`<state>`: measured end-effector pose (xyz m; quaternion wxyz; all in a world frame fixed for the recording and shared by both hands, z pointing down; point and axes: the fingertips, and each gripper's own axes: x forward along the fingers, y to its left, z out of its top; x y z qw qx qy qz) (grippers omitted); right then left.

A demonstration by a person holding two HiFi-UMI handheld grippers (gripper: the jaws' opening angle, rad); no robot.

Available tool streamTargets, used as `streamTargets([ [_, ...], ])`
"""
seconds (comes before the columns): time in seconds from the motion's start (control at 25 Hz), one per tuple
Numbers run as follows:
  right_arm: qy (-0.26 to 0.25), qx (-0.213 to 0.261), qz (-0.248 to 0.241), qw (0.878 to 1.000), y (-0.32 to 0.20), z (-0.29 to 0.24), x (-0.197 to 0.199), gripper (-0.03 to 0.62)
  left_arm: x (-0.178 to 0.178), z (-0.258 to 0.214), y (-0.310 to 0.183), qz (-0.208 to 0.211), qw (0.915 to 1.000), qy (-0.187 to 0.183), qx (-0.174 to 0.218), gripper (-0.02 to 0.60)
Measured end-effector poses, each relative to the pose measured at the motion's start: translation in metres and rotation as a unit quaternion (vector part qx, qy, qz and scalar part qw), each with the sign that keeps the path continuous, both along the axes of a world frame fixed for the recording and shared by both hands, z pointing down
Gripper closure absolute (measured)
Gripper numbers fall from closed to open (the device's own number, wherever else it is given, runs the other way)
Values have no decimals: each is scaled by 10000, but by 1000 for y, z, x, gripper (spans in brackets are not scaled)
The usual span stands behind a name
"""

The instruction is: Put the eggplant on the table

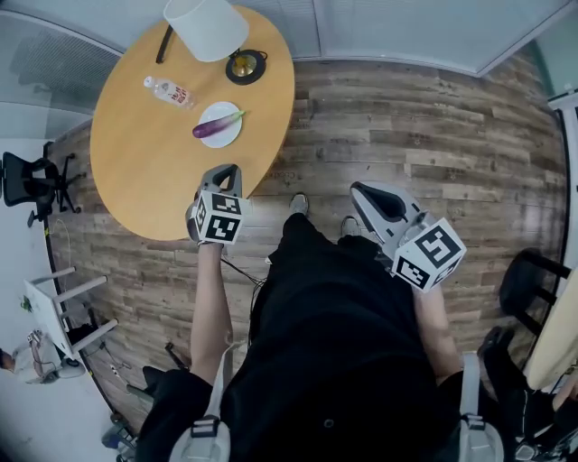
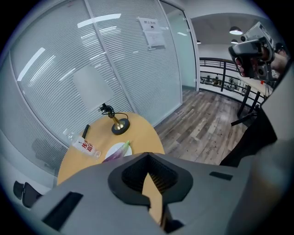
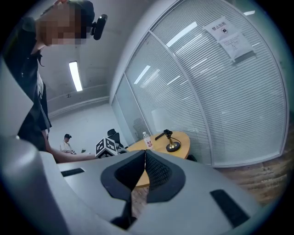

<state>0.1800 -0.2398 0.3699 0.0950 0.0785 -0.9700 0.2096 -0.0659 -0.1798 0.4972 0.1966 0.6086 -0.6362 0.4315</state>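
nearest, at 6 o'clock in the head view, is the person's black clothing (image 1: 334, 343), with both forearms reaching forward. the left gripper (image 1: 230, 171) sits at about 11 o'clock from the body, showing over the near edge of the round wooden table (image 1: 153, 185). its jaws are closed tip to tip with nothing between them. the right gripper (image 1: 361, 191) is at about 1 o'clock over the plank floor (image 1: 424, 135), well apart from the table. its jaws are also closed and empty.

further out, at 12 o'clock from the left gripper, the eggplant (image 1: 215, 127) lies across a white plate (image 1: 227, 140) on the table, with its green stem end pointing to about 2 o'clock. a clear bottle (image 1: 169, 91) lies on its side at 10 o'clock from the plate. a lamp base (image 1: 246, 66) stands at 1 o'clock from the plate, with the white shade (image 1: 206, 27) beyond it. a black pen (image 1: 163, 43) lies near the table's far edge, just left of the shade.
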Motion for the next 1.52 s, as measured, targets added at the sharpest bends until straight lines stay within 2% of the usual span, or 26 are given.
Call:
streamTargets([
  [0.24, 160, -102, -542, 9984, 6, 17, 24, 577, 50, -3, 46, -528, 9982, 262, 63, 571],
  [0.36, 223, -66, -857, 9960, 5, 18, 33, 577, 78, -14, 60, -842, 9943, 530, 394, 571],
  [0.48, 216, 38, -1358, 9905, 10, 15, 35, 577, 109, -38, 74, -1193, 9817, 980, 1119, 571],
  [0.6, 175, 138, -1713, 9850, 17, 15, 23, 577, 121, -65, 82, -1382, 9657, 1310, 1765, 571],
  [0.8, 184, 316, -2025, 9786, 27, 6, 1, 577, 126, -88, 104, -1620, 9466, 1670, 2233, 571],
  [0.92, 187, 401, -2046, 9778, 33, 2, -10, 577, 129, -93, 117, -1687, 9309, 2096, 2470, 571],
  [1.08, 264, 369, -1981, 9791, 45, 7, -22, 577, 130, -96, 135, -1626, 9240, 2294, 2592, 571],
  [1.12, 285, 367, -1972, 9793, 49, 7, -25, 577, 131, -100, 138, -1594, 9192, 2384, 2699, 571],
  [1.28, 238, 386, -1901, 9807, 70, -2, -35, 577, 132, -109, 150, -1456, 8897, 3042, 3076, 571],
  [1.32, 217, 373, -1853, 9817, 75, -4, -37, 577, 132, -110, 152, -1395, 8868, 3140, 3091, 571],
  [1.44, 222, 352, -1727, 9841, 83, -4, -39, 577, 131, -115, 155, -1190, 8895, 3162, 3076, 571],
  [1.52, 209, 345, -1717, 9843, 84, -6, -36, 577, 130, -118, 154, -1135, 8883, 3159, 3134, 571],
])
